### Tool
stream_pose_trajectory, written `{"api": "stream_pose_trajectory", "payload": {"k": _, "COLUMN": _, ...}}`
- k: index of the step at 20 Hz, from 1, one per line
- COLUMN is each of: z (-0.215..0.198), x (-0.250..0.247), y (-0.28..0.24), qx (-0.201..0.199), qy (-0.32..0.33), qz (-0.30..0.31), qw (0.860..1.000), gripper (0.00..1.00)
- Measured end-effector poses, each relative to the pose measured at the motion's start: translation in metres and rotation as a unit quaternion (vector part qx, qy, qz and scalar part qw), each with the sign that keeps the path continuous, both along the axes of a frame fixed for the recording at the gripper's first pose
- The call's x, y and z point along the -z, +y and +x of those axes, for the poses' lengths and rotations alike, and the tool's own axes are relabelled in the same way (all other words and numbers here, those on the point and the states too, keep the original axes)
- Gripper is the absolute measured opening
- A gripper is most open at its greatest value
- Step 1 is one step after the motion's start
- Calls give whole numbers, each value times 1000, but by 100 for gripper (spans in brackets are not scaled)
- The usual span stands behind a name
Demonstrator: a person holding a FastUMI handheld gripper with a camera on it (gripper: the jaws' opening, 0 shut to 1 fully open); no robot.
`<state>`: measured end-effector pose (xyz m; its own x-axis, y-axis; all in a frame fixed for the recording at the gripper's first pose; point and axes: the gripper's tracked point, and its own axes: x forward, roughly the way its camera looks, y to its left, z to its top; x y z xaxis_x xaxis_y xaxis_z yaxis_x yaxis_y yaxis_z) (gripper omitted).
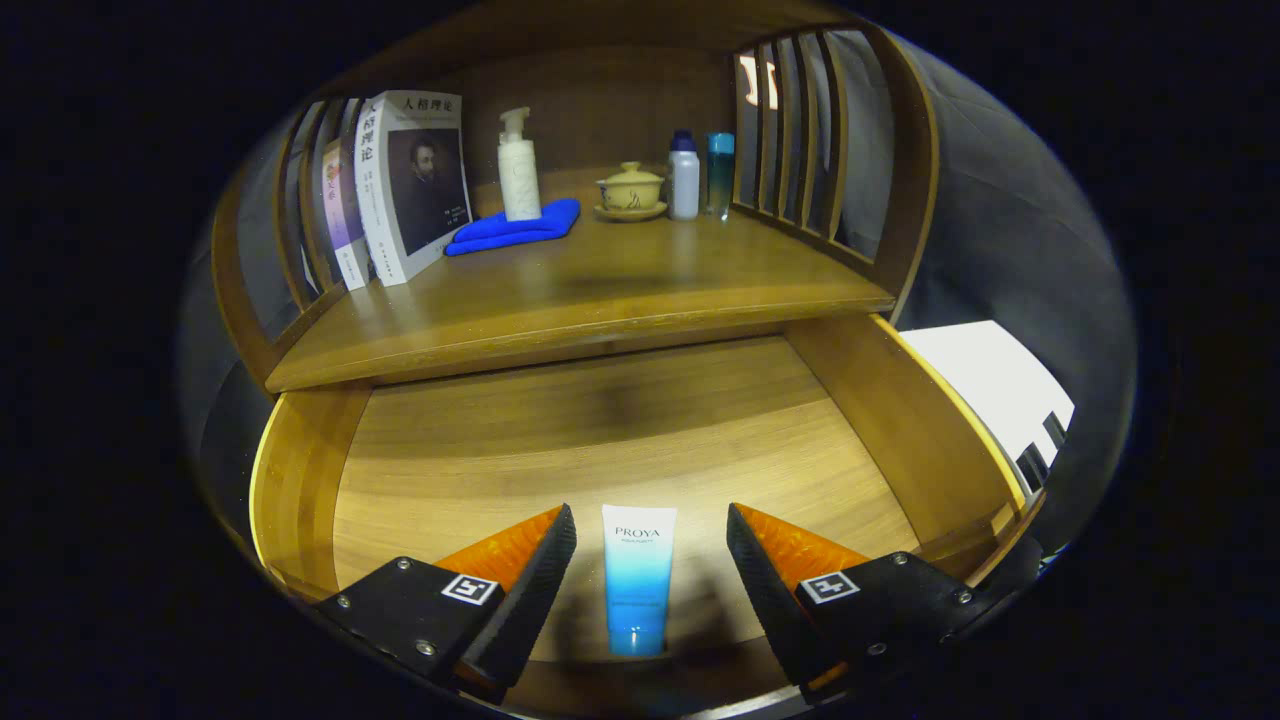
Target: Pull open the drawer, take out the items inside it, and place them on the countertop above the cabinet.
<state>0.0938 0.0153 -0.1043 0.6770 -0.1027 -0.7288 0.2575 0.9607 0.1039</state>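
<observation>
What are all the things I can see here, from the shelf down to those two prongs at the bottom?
Tube: one, white fading to blue, lying on the drawer floor between the fingers, not touched.
Drawer: one, wooden, pulled open below the countertop.
Countertop: one, brown wood, above the drawer.
Books: at least two, white covers, standing beside the slatted side of the countertop.
Cloth: one, blue, folded beside the books.
Pump bottle: one, white, standing on the cloth.
Lidded cup: one, yellowish, on a saucer.
Bottles: two, one white with dark cap, one teal, next to the cup.
Gripper: one, fingers apart either side of the tube.
</observation>
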Motion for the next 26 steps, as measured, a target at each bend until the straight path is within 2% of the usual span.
{"api": "stream_pose_trajectory", "payload": {"k": 4, "z": -16, "x": 37, "y": -6, "qx": 6, "qy": 104, "qz": -5, "qw": 995, "gripper": 94}}
{"api": "stream_pose_trajectory", "payload": {"k": 7, "z": -12, "x": 37, "y": -6, "qx": 11, "qy": 114, "qz": 2, "qw": 993, "gripper": 94}}
{"api": "stream_pose_trajectory", "payload": {"k": 11, "z": -18, "x": 50, "y": -1, "qx": 3, "qy": 161, "qz": 25, "qw": 987, "gripper": 95}}
{"api": "stream_pose_trajectory", "payload": {"k": 14, "z": -31, "x": 62, "y": 2, "qx": 12, "qy": 215, "qz": 44, "qw": 976, "gripper": 95}}
{"api": "stream_pose_trajectory", "payload": {"k": 17, "z": -32, "x": 67, "y": 6, "qx": 20, "qy": 232, "qz": 70, "qw": 970, "gripper": 95}}
{"api": "stream_pose_trajectory", "payload": {"k": 22, "z": -30, "x": 62, "y": 10, "qx": 18, "qy": 222, "qz": 67, "qw": 973, "gripper": 93}}
{"api": "stream_pose_trajectory", "payload": {"k": 25, "z": -28, "x": 62, "y": 8, "qx": 9, "qy": 203, "qz": 58, "qw": 977, "gripper": 55}}
{"api": "stream_pose_trajectory", "payload": {"k": 26, "z": -27, "x": 63, "y": 10, "qx": 13, "qy": 197, "qz": 61, "qw": 978, "gripper": 54}}
